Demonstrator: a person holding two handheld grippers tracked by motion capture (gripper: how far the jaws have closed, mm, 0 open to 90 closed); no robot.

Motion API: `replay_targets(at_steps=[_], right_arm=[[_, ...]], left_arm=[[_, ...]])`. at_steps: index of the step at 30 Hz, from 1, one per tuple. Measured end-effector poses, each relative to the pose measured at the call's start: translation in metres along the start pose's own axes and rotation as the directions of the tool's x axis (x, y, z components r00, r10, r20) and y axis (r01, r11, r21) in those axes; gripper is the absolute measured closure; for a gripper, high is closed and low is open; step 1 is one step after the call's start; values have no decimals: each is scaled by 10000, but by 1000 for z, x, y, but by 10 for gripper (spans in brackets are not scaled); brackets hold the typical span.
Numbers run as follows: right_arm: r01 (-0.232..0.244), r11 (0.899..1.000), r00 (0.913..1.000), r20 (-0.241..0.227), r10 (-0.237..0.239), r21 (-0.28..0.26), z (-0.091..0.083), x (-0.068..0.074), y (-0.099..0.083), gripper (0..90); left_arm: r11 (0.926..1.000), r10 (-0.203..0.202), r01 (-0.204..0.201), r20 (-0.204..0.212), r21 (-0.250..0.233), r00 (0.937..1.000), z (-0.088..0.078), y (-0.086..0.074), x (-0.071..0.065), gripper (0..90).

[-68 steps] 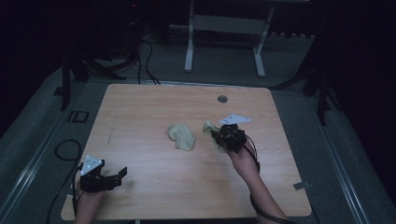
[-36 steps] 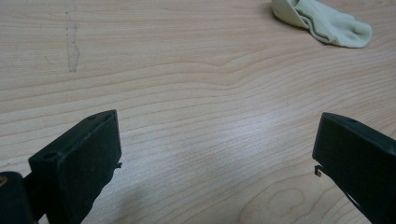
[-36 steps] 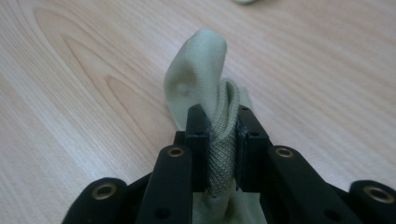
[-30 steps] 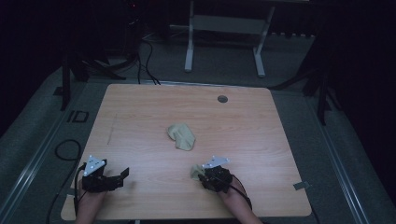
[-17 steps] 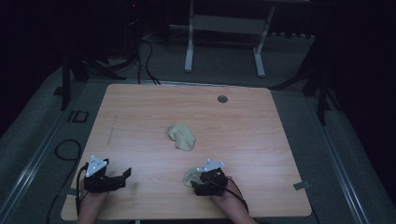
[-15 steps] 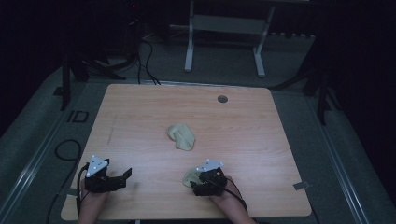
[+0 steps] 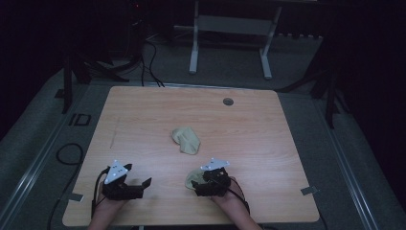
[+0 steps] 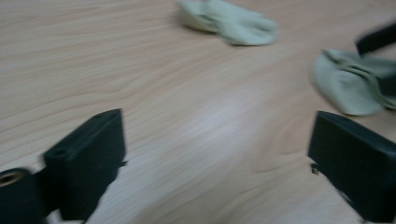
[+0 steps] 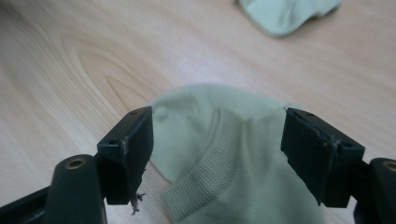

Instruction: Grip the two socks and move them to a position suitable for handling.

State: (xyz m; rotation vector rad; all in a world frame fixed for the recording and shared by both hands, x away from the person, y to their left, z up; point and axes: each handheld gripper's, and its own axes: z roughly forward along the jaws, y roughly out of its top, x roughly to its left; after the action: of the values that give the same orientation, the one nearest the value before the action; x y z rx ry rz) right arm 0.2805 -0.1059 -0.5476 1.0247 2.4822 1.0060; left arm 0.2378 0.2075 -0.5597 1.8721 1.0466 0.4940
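Desk: light wood-grain desk [image 7: 143,120] with a small round dark grommet [image 7: 228,101] near its far edge; dark surroundings beyond it

Sock 1: pale green sock [image 7: 186,140], crumpled, lay near the middle of the desk, well apart from both hand-held grippers; it also appeared at the top of the left gripper view [image 8: 229,21] and at the top edge of the right gripper view [image 9: 287,14]

Sock 2: second pale green sock [image 7: 192,179] lay flat on the desk near the front edge, right of centre; its ribbed cuff was seen in the right gripper view [image 9: 224,158], and its rounded end in the left gripper view [image 8: 348,84]

Right hand-held gripper: right hand-held gripper [image 7: 210,182] was at sock 2, jaws spread wide; in the right gripper view [image 9: 217,154] the 2 black jaws stood either side of the sock, the cloth lying between them and not pinched

Left hand-held gripper: left hand-held gripper [image 7: 125,184] was near the front left corner of the desk, well apart from both socks; in the left gripper view [image 8: 217,158] its jaws were wide apart with bare wood between them, holding nothing

Hands: the person's forearms entered from the bottom of the high view, 1 behind each hand-held gripper

Image quality: left gripper view was blurred
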Motion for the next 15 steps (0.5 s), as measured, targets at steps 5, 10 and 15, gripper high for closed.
replay_targets(at_steps=[5, 10, 15], right_arm=[[15, 9993, 9998, -212, -23, -374, -20, -1, 6, 304], [146, 9985, 9989, -433, -169, -524, -28, 3, 1, 454], [468, 9989, 9978, -467, -466, 37, -20, 5, -8, 565]], left_arm=[[9956, 926, -941, 1251, 55, 9878, 11, 11, -26, 255], [9826, 1792, -1856, 2672, -11, 9468, 26, 23, -55, 556], [9533, 2529, -2913, 3168, 795, 9142, 57, 31, -79, 721]])
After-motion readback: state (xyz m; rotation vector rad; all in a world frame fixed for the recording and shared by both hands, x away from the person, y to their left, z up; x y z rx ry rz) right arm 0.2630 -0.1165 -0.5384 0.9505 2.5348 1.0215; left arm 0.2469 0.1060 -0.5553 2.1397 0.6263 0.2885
